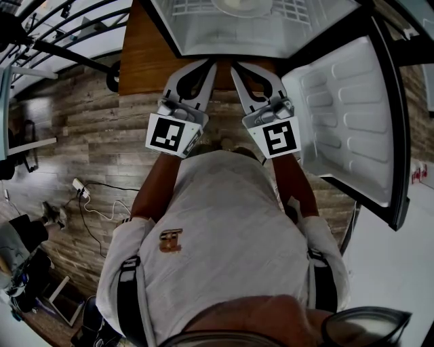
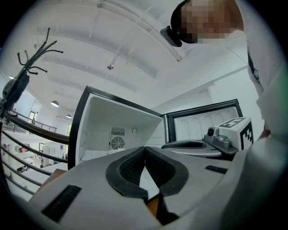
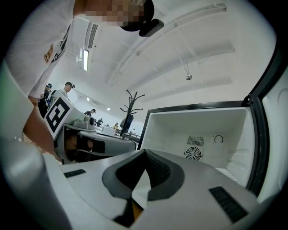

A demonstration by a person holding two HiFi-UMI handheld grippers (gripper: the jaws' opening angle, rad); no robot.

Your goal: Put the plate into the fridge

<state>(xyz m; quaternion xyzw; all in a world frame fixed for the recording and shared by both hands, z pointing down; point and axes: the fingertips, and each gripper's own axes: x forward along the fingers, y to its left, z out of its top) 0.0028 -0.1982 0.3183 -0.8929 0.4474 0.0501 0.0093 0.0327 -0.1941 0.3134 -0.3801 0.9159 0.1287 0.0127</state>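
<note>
The small fridge [image 1: 203, 34] stands open on a wooden cabinet [image 1: 146, 61], its door [image 1: 346, 115] swung out to the right. A pale round plate [image 1: 241, 5] lies on the wire shelf inside, cut off by the top edge of the head view. My left gripper [image 1: 210, 62] and right gripper [image 1: 235, 66] are side by side in front of the opening, close to my chest, tips pointing at the fridge. Both are shut with nothing between the jaws. The left gripper view shows the white fridge interior [image 2: 117, 130] beyond the closed left gripper [image 2: 145, 148]. The right gripper view shows the same fridge interior [image 3: 198, 130] past the right gripper [image 3: 145, 151].
A black coat rack [image 1: 47, 41] stands at the left over the wood-plank floor. White cables and a plug strip [image 1: 85, 193] lie on the floor at the left. The open door blocks the right side. Several people stand in the far background [image 3: 67, 87].
</note>
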